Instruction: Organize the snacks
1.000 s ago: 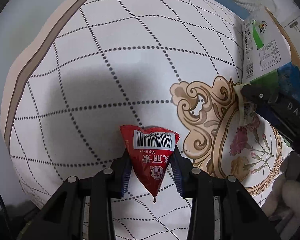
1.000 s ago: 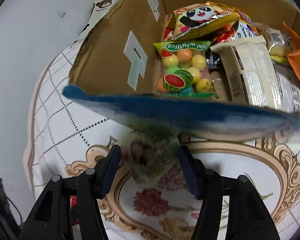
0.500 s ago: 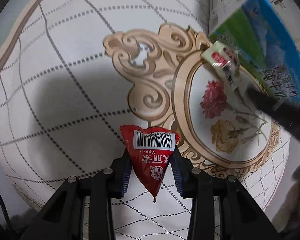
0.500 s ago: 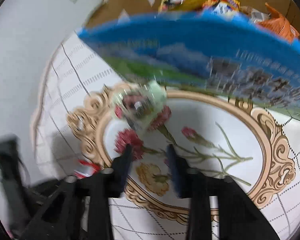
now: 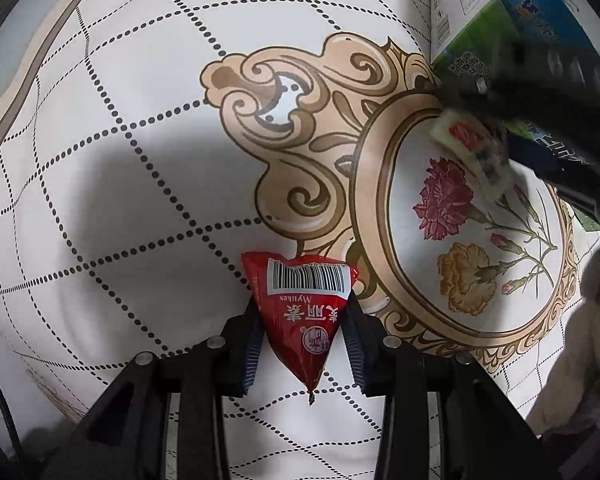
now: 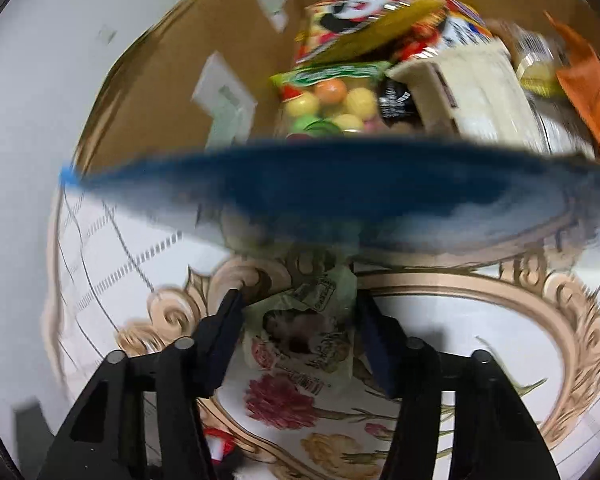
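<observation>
While right claw point(image 6: 298, 336) grips green packet point(image 6: 300, 332), clear box point(image 6: 340, 196) rim ahead (blurred); left claw point(image 5: 302, 334) holds red pouch point(image 5: 300, 304).

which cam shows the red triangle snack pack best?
Left wrist. The red triangular packet sits sharp and centred between the left gripper fingers, barcode readable. The right wrist view shows only a small blurred red scrap at the bottom edge, likely the same pack.
</observation>
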